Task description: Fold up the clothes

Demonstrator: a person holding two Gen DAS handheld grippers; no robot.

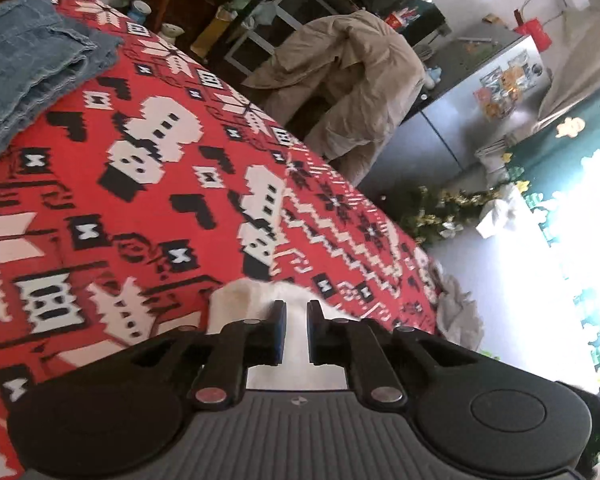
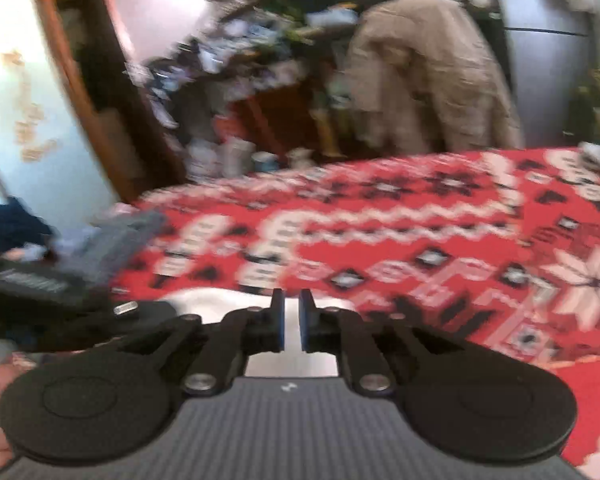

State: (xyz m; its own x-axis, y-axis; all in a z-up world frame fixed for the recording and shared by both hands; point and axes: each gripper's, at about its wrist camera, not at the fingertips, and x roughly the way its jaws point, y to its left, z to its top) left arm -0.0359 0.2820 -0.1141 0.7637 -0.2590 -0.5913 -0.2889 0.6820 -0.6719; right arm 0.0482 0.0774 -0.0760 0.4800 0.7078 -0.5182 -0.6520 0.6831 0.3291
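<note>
Left wrist view: a blue denim garment (image 1: 32, 68) already lies folded in layers at the upper left of the frame, on the red patterned cloth (image 1: 148, 200) covering the counter. That piece looks finished, though you cannot say from here who folded it. A white garment (image 1: 256, 300) sits at the lower centre, and your left gripper (image 1: 296, 312) has its jaws drawn close with white fabric running between them. They appear to pinch it, but a narrow gap shows and the contact itself is hidden, so I cannot tell for certain. A pale grey crumpled cloth (image 1: 460, 316) lies at the counter's lower right edge, seemingly waiting.

Right wrist view: this picture is blurred. Your right gripper (image 2: 292, 312) also shows jaws nearly together with white cloth (image 2: 220, 300) between and just behind them at the lower centre; whether they clamp it I cannot tell. The shape of the white piece is mostly hidden, so its fold stage stays open: it could be spread out or half folded
</note>
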